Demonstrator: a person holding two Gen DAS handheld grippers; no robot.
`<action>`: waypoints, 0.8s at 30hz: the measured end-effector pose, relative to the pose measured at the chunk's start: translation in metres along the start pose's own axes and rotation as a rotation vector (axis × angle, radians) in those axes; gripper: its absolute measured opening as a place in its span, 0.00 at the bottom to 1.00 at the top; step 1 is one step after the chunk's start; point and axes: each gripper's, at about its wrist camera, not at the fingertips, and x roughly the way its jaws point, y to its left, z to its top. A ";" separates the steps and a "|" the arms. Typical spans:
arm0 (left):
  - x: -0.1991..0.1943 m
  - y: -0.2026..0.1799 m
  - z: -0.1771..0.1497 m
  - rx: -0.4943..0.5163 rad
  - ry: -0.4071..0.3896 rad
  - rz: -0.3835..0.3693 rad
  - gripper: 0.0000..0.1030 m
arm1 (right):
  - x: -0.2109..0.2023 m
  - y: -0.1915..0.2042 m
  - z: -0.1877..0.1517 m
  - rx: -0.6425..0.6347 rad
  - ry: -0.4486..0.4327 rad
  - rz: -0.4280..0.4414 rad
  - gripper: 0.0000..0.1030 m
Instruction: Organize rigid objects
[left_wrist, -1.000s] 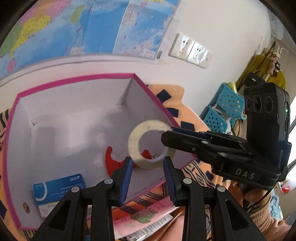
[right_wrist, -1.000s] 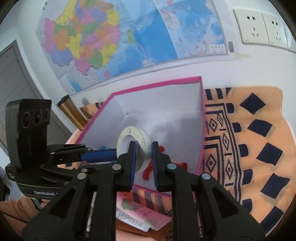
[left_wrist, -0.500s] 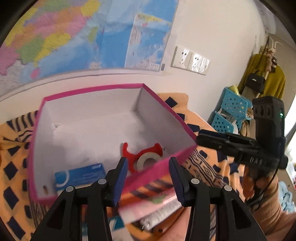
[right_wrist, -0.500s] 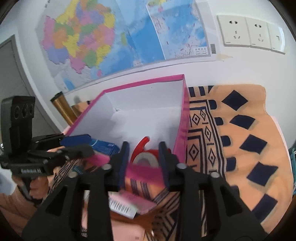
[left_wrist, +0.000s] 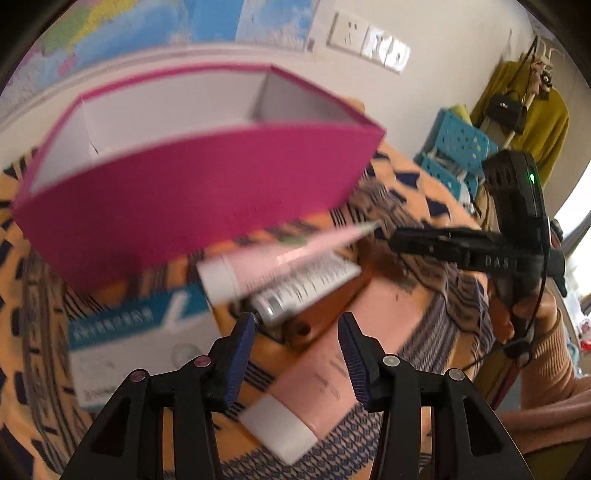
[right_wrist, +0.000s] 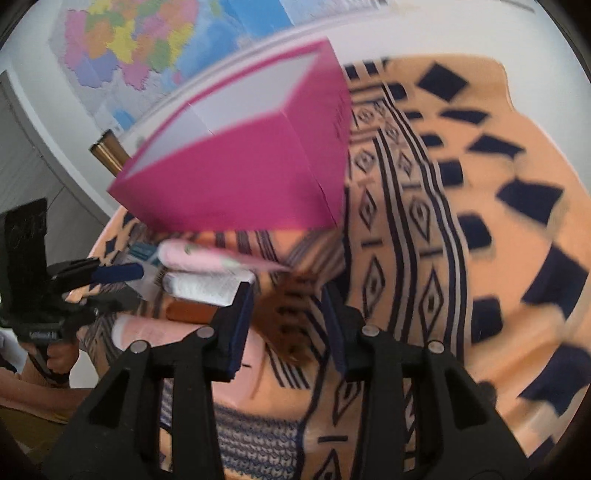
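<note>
A pink box (left_wrist: 177, 199) with a white inside stands on the patterned cloth; its contents are hidden from here. It also shows in the right wrist view (right_wrist: 240, 177). In front of it lie a pink tube (left_wrist: 273, 258), a white printed tube (left_wrist: 306, 288), a larger pink tube (left_wrist: 321, 384), a brown object (left_wrist: 332, 299) and a blue-and-white carton (left_wrist: 129, 336). My left gripper (left_wrist: 295, 354) is open and empty, low over these items. My right gripper (right_wrist: 286, 325) is open and empty near the tubes' tail ends (right_wrist: 207, 273).
An orange cloth with dark diamonds (right_wrist: 480, 221) covers the table. A world map (right_wrist: 147, 44) and wall sockets (left_wrist: 369, 40) are behind the box. Blue baskets (left_wrist: 458, 147) and a yellow garment (left_wrist: 532, 118) stand to the right, off the table.
My right gripper let the tape roll go into the box and opened. Both grippers have pulled back and dropped from over the box to the items in front of it.
</note>
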 end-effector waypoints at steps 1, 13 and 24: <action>0.000 0.001 -0.003 -0.003 0.009 -0.006 0.46 | 0.002 -0.002 -0.001 0.007 0.006 0.001 0.40; 0.009 -0.007 -0.014 -0.025 0.069 -0.079 0.53 | 0.014 0.011 -0.011 -0.049 0.043 0.011 0.43; 0.025 0.000 -0.005 -0.118 0.101 -0.133 0.54 | 0.014 0.008 -0.012 -0.021 0.028 0.026 0.44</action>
